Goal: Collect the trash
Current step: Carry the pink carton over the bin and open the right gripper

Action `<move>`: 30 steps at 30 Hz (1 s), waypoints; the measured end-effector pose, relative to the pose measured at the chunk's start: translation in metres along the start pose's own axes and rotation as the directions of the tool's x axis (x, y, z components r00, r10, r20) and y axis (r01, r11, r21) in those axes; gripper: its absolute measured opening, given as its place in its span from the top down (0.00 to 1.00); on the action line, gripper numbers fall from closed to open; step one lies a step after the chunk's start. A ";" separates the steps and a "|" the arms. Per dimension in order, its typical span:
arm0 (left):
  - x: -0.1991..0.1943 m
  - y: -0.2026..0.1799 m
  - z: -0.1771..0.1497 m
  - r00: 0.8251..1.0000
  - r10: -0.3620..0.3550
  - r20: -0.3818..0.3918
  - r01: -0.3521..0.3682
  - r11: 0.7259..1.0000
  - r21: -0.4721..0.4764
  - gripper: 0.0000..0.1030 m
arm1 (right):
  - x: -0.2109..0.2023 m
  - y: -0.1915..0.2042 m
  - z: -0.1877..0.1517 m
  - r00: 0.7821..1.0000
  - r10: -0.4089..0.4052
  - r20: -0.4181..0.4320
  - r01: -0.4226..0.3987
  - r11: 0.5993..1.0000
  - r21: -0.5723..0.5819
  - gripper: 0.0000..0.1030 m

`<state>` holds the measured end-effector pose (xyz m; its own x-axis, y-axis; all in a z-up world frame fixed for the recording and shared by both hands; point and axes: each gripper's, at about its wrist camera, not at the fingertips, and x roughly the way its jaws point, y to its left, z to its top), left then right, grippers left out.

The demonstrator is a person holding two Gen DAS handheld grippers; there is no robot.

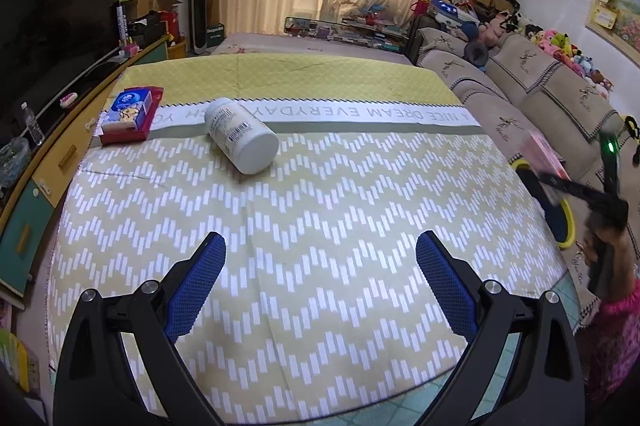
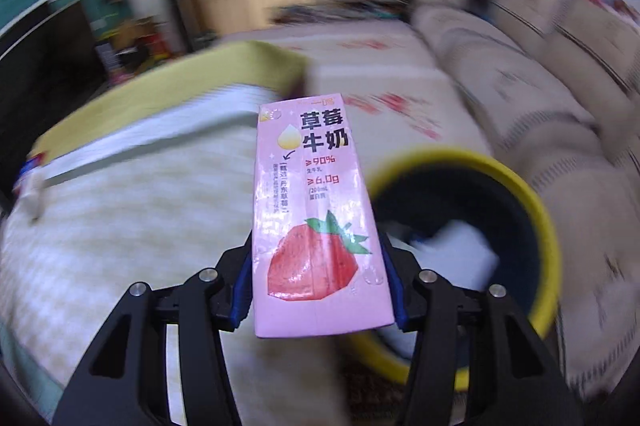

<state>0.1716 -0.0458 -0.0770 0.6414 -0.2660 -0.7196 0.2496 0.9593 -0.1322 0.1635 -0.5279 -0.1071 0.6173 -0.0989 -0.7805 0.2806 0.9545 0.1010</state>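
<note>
bin [image 2: 536,209] rim partly hidden, sofa [image 2: 520,105] blurred

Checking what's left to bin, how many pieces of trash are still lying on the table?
2: a white bottle on its side mid-table, and a blue box on a red one at the far left corner. More may be hidden.

We see the right gripper [image 2: 318,282] clamping a pink strawberry-milk carton [image 2: 314,222] between its blue pads [image 2: 243,290]. Behind the carton, to its right, stands a round yellow-rimmed dark bin [image 2: 536,201] holding pale items, beside a blurred yellow-and-white patterned tablecloth [image 2: 120,226].
</note>
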 end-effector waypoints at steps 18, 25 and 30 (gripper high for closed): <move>0.079 0.054 0.058 0.981 0.174 -0.082 -0.184 0.971 -0.150 0.08 | 0.022 -0.055 -0.024 0.994 -0.106 0.009 0.105 0.990 0.092 0.44; 0.123 0.073 0.084 0.970 0.198 -0.141 -0.223 0.955 -0.193 0.08 | 0.025 -0.062 -0.026 0.993 -0.117 -0.006 0.118 0.989 0.091 0.42; 0.147 0.078 0.098 0.957 0.224 -0.184 -0.258 0.947 -0.190 0.11 | 0.031 -0.066 -0.028 0.994 -0.109 -0.032 0.112 0.988 0.102 0.42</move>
<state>0.3563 -0.0192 -0.1263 0.5366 -0.0222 -0.8435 -0.0672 0.9953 -0.0690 0.1435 -0.5860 -0.1558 0.5593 -0.1933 -0.8061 0.4215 0.9037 0.0758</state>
